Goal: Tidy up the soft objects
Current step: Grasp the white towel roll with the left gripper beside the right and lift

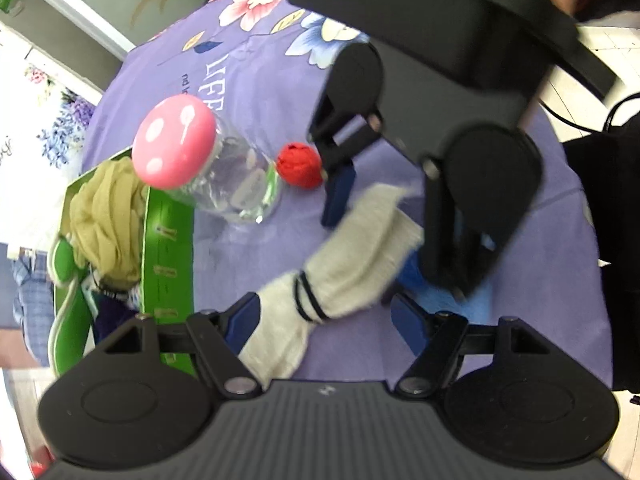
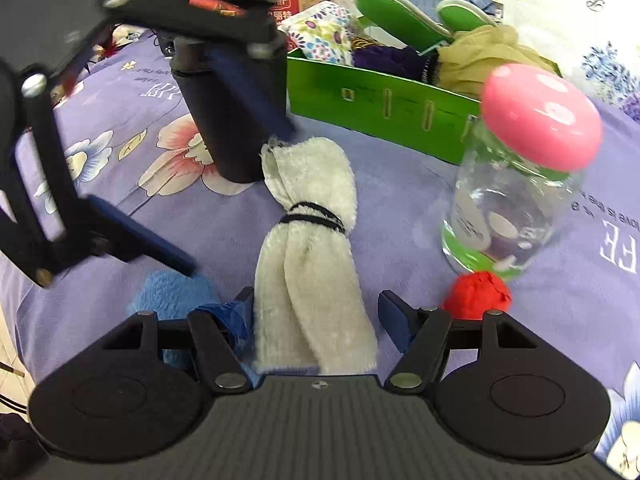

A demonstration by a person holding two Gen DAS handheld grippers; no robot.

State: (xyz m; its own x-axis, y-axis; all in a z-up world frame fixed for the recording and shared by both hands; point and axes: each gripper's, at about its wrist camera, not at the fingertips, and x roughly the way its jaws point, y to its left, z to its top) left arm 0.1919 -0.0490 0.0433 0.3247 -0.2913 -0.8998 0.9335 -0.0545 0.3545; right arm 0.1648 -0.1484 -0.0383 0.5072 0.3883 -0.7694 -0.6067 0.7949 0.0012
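White towel roll [image 2: 310, 248], bound at its middle by a black band [image 2: 314, 216], lies on the purple floral cloth [image 2: 400, 184]; all places are given from it.

Right gripper [image 2: 316, 316]: jaws apart, straddling the roll's near end. Its left pad looks to touch the roll's edge, its right pad stands clear. No clamp seen.

Left gripper [image 1: 324, 320]: jaws apart over the roll's other end; whether either pad touches the fabric I cannot tell, owing to blur.

Blue fuzzy cloth [image 2: 172, 292] lies just beside the roll, partly under it in the right wrist view. Red ball [image 2: 476, 294] lies near the roll on the opposite side, touching the base of a clear jar [image 2: 508, 216] with a pink spotted lid [image 2: 540, 124]. Green box [image 2: 380, 108] sits beyond the roll, holding a tan cloth [image 2: 480, 56], green slippers [image 2: 400, 20] and other fabrics. A black cylinder [image 2: 228, 120] stands near the roll's far end.
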